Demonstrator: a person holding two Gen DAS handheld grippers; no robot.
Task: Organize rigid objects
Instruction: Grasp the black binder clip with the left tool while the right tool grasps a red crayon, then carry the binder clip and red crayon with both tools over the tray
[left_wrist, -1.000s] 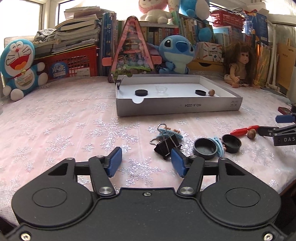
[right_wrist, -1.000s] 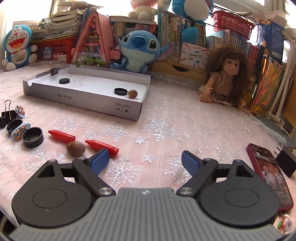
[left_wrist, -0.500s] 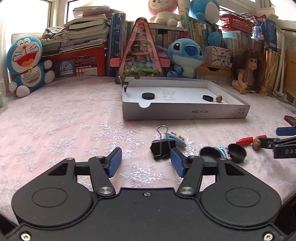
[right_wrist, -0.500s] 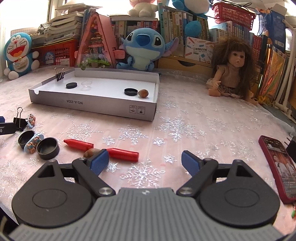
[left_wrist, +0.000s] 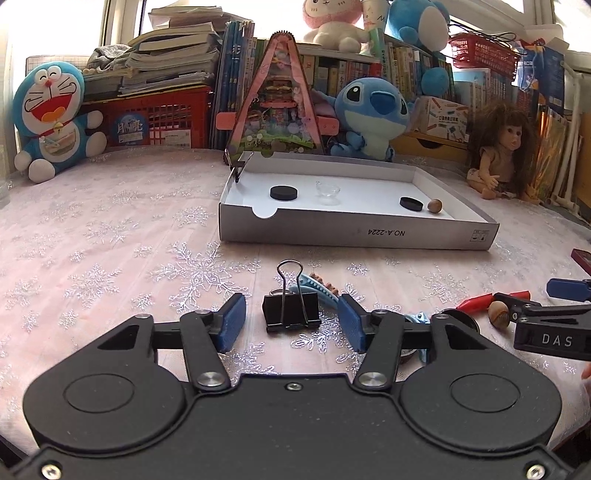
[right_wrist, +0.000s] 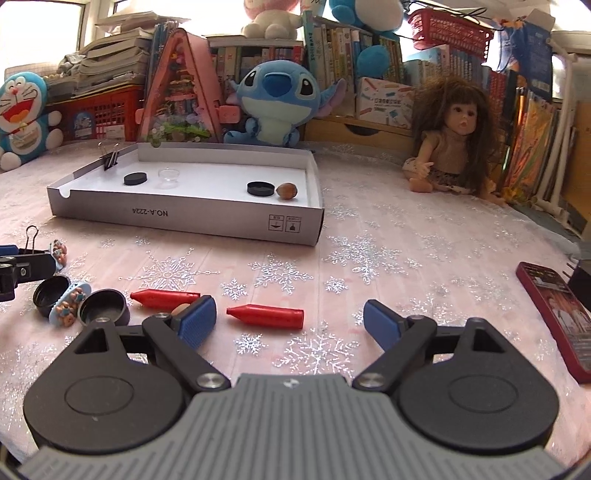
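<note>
On the snowflake tablecloth (left_wrist: 110, 236), the left gripper (left_wrist: 291, 323) is closing around a black binder clip (left_wrist: 291, 311) without its pads touching it yet, while the right gripper (right_wrist: 290, 323) gapes wide and empty over a red crayon (right_wrist: 266, 316), the white box (left_wrist: 354, 232) at twelve o'clock.

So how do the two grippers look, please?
Left gripper: black body, two round discs, black fingers with blue ribbed pads, silver screws. Right gripper: same black fingers and blue pads, but a grey ribbed centre; its side reads "DAS" in the left view.
</note>
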